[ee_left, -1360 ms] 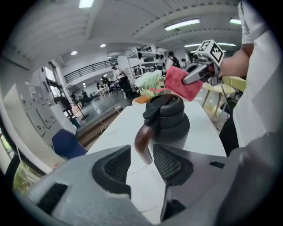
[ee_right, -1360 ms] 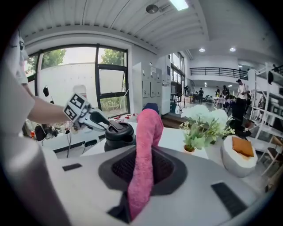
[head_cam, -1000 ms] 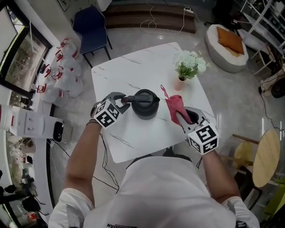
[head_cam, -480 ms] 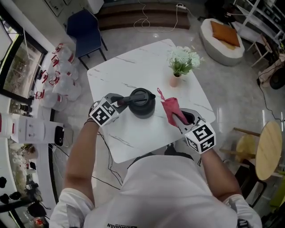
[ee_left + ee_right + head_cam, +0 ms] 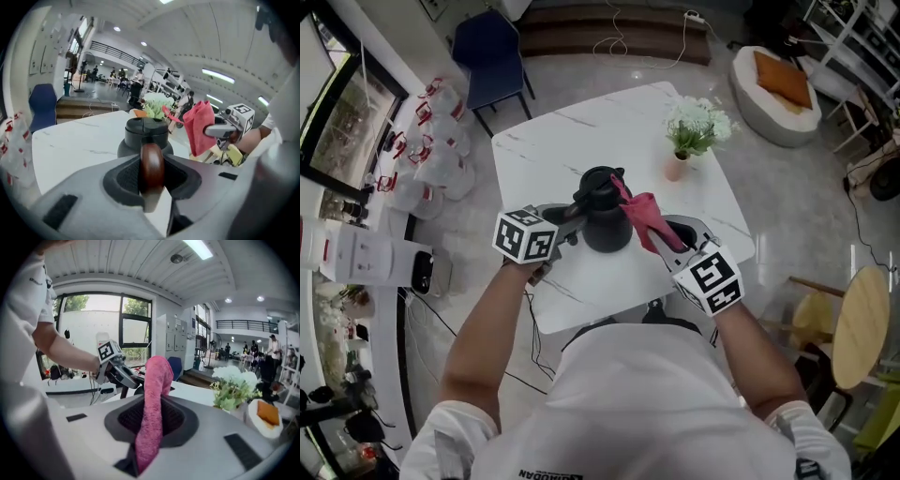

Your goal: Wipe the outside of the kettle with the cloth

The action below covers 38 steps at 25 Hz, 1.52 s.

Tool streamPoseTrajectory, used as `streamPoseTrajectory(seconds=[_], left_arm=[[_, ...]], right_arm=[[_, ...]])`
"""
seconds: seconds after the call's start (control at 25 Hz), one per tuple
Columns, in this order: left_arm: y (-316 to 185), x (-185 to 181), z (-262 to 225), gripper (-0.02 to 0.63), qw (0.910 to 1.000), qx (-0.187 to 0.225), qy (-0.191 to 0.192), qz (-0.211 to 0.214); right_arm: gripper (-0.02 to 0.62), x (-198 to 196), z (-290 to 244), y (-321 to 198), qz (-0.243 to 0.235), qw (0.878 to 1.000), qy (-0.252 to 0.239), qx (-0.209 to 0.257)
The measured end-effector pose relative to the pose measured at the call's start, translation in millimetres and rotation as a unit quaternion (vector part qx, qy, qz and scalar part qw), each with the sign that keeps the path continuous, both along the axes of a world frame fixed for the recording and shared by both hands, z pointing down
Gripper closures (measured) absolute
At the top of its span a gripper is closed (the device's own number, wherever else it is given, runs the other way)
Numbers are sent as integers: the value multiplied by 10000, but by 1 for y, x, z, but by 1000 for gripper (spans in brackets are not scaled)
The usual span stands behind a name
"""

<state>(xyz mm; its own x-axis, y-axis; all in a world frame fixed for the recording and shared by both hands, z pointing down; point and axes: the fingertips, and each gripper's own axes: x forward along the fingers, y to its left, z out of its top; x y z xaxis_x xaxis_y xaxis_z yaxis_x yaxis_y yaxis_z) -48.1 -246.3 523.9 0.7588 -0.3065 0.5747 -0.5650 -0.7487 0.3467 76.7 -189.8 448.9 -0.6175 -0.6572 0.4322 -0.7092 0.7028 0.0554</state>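
The dark kettle (image 5: 602,214) stands near the middle of the white marble table (image 5: 572,150); in the left gripper view the kettle (image 5: 144,133) sits just beyond the jaws. Its brown handle (image 5: 152,168) lies between the jaws of my left gripper (image 5: 572,223), which are closing, both pads touching it. My right gripper (image 5: 661,236) is shut on a pink cloth (image 5: 639,212), whose upper end lies against the kettle's right side near the lid. In the right gripper view the cloth (image 5: 154,404) stands upright between the jaws and hides most of the kettle.
A small vase of white flowers (image 5: 694,131) stands at the table's far right. A blue chair (image 5: 492,52) is behind the table, white bags (image 5: 441,155) lie on the floor at the left. Cables run over the floor.
My left gripper has rolled and its jaws have come in on the kettle's handle. The right gripper has carried the pink cloth left until it meets the kettle.
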Motion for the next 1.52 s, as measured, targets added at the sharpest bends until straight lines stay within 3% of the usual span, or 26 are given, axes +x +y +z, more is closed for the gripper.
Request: streamPoseTrajectory(seconds=[0.16, 0.28, 0.44, 0.6, 0.72, 1.08, 1.28, 1.52], left_arm=[[9, 2, -10, 502, 9996, -95, 222, -178], [11, -7, -6, 503, 9958, -435, 513, -624], [6, -23, -2, 503, 9881, -659, 833, -1114], [1, -34, 1, 503, 9846, -719, 952, -1275], [-2, -38, 1, 503, 9830, -750, 1065, -1292], [-9, -42, 0, 505, 9796, -733, 1241, -1403], [-11, -45, 4, 505, 9812, -692, 1151, -1385], [-10, -50, 6, 505, 9793, -697, 1210, -1466]], right_arm=[[531, -31, -11, -16, -438, 9937, 843, 600], [531, -54, -14, -31, -695, 9771, 1618, 1198], [531, -85, 4, -46, -1042, 9352, 2772, 1943], [532, -116, 35, -40, -1771, 8944, 3449, 2229], [532, -131, 49, -28, -2108, 8767, 3620, 2365], [532, -143, 81, 7, -2956, 8468, 3741, 2358], [532, -139, 112, 32, -3310, 8362, 3804, 2155], [532, -133, 147, 60, -3568, 8334, 3777, 1882]])
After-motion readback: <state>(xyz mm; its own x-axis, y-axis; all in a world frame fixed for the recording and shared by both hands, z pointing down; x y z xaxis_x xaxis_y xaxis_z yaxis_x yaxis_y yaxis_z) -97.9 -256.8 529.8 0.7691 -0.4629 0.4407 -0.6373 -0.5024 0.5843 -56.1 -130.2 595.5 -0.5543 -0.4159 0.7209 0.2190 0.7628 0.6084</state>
